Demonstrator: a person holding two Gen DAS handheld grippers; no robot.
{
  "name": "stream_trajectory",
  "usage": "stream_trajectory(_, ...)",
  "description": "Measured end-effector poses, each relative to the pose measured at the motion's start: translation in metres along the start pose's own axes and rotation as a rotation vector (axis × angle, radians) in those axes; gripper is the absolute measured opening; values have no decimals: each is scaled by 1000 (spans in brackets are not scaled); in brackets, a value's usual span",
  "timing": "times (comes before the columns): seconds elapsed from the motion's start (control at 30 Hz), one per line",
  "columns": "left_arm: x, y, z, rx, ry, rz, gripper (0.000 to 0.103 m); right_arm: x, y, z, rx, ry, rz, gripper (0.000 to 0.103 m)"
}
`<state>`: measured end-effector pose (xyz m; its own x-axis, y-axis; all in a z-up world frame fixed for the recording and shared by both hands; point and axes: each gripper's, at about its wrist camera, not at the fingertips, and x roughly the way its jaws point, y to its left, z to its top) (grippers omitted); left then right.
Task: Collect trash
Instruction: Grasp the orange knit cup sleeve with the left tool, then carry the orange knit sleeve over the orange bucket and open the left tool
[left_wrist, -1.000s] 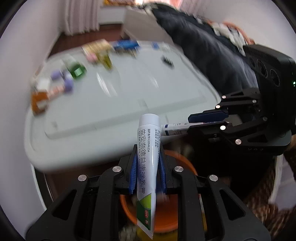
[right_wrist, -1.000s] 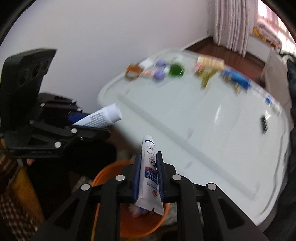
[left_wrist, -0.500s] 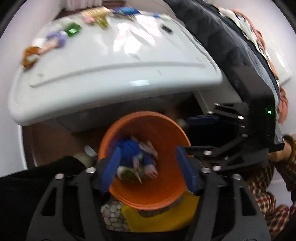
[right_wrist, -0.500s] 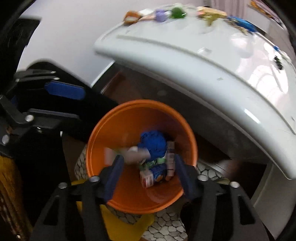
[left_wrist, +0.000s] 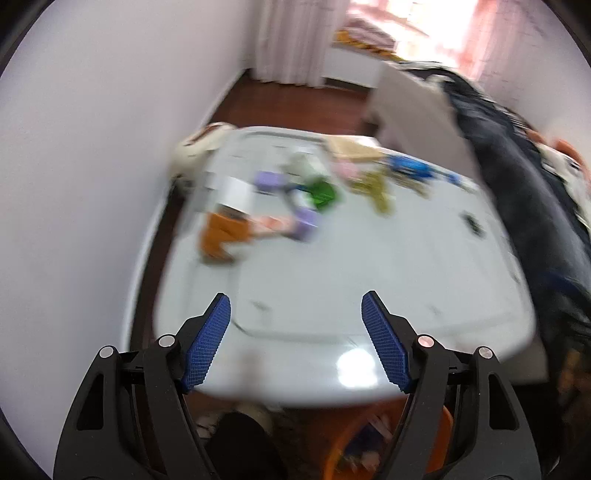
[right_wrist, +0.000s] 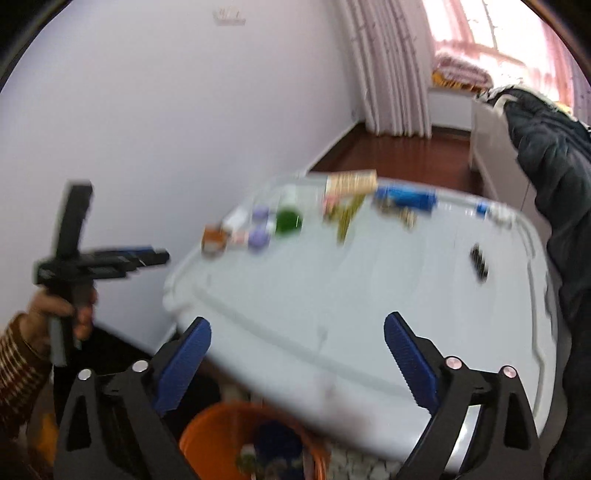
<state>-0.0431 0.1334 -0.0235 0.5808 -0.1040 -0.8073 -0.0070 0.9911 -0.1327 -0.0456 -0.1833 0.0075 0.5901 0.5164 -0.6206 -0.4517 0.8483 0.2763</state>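
We see our left claw (left_wrist: 296, 306) wide open with nothing between its blue pads (left_wrist: 207, 345). Its jaws have just been opening. Our right claw (right_wrist: 297, 332) is open very wide too, and it holds nothing. Its jaws have also just been opening.

Both claws hang over the near edge of the white counter (left_wrist: 369, 280). In the right view, a hand (right_wrist: 61, 314) in a striped sleeve (right_wrist: 16, 363) holds the left claw's handle, off to the side by the white wall (right_wrist: 166, 103).

The orange bin (right_wrist: 207, 435) sits on the floor, low down and partly under the near edge of the counter. There is some trash in it, with something blue (right_wrist: 275, 439) on top. The pictures are too blurry to tell what each piece is.

More trash lies at the far end of the counter, well apart from both claws. We can make out an orange box (left_wrist: 221, 234), two purple things (left_wrist: 304, 223), a green thing (left_wrist: 321, 192), a yellow wrapper (left_wrist: 376, 190) and a blue packet (left_wrist: 408, 166). A small black thing (right_wrist: 478, 260) lies alone nearer the dark coat (right_wrist: 554, 155) on the right side.
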Motion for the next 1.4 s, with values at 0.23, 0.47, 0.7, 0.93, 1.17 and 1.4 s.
stream_trajectory(0.23,90,25,39,-25,99,182,72,19,-13,6,31,-83,53,94)
stream_trajectory(0.47,130,36,42,-11,133,245,48,43,-22,-1,46,-2,16,95)
stream_trajectory(0.7,80,18,33,19,2,123,34,61,-12,-1,20,20,13,95)
stream_trajectory(0.93,54,-41,11,113,-16,-94,34,91,-41,-10,77,96,-68,95)
stream_trajectory(1.17,47,-122,10,269,-46,-240,35,94,-158,5,279,78,-400,95)
stream_trajectory(1.4,52,-147,14,281,-43,-288,35,142,-191,34,63,171,-533,91)
